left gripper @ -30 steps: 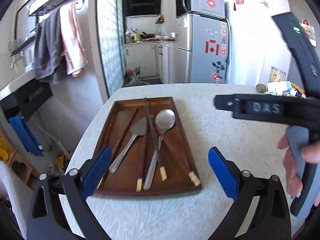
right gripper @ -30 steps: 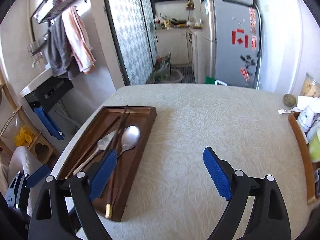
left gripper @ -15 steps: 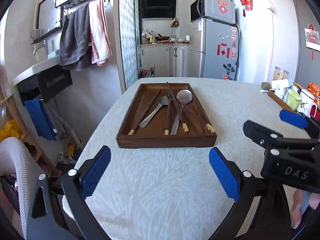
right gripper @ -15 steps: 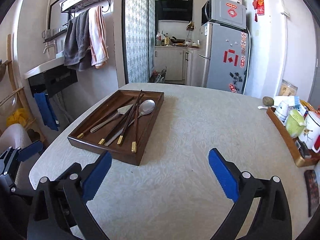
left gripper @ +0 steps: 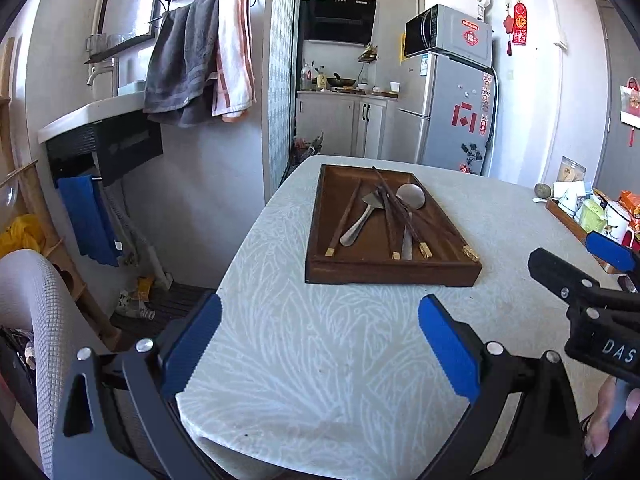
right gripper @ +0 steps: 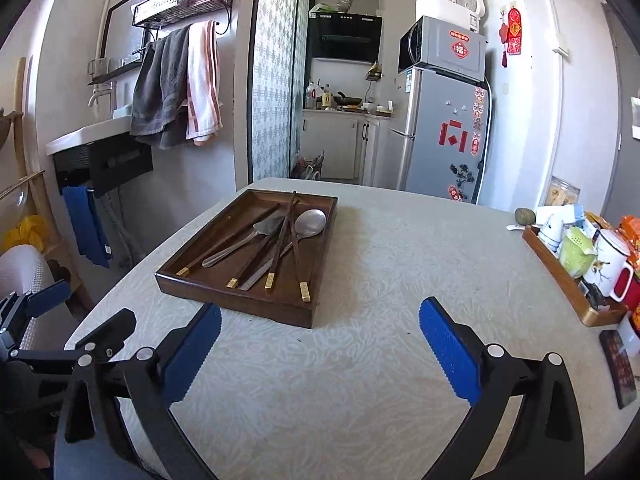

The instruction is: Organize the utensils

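Observation:
A dark wooden tray (left gripper: 392,270) (right gripper: 236,300) lies on the pale patterned table. Inside it sit a metal spoon (left gripper: 411,195) (right gripper: 312,222), a flat metal server (left gripper: 360,220) (right gripper: 240,242) and several dark chopsticks with gold tips (left gripper: 386,212) (right gripper: 286,240), laid loosely across one another. My left gripper (left gripper: 320,340) hangs open over the table's near edge, well short of the tray, nothing between its blue pads. My right gripper (right gripper: 320,344) is open too, empty, just before the tray's near right corner.
A second wooden tray (right gripper: 576,280) with a green cup, a white and red mug and packets stands at the table's right edge. A dark phone-like slab (right gripper: 618,366) lies in front of it. A grey chair back (left gripper: 36,320) is at the left, below the table.
Both grippers have drawn back from the tray toward the table's near edge. One second ago the left pads stood over the tray's near end; now bare table lies between them and the tray.

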`<action>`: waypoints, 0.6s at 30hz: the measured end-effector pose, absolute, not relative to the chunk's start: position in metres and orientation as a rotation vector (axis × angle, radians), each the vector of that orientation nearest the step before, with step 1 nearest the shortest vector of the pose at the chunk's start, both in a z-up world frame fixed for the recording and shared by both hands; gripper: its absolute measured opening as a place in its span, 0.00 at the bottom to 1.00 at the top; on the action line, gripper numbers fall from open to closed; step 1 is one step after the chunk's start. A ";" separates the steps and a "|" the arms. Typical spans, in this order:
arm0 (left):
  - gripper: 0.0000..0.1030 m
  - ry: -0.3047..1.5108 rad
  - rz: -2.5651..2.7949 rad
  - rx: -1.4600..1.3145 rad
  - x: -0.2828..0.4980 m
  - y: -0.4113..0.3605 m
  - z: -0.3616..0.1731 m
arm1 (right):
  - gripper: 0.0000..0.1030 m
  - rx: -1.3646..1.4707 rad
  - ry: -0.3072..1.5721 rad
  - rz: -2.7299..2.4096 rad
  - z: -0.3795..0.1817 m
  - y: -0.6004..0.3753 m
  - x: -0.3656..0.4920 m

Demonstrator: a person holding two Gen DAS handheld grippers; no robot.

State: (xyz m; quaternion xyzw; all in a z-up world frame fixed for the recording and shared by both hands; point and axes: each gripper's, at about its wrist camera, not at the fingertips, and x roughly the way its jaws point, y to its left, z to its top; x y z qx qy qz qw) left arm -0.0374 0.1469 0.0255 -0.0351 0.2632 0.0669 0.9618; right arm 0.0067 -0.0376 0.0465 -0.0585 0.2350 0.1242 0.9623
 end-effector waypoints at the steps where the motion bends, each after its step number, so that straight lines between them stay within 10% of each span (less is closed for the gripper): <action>1: 0.97 0.531 0.140 -0.071 -0.038 0.151 0.027 | 0.97 -0.118 0.475 0.246 0.048 -0.039 0.007; 18: 0.97 0.502 0.180 -0.055 -0.058 0.189 0.045 | 0.97 -0.170 0.524 0.269 0.028 -0.028 0.011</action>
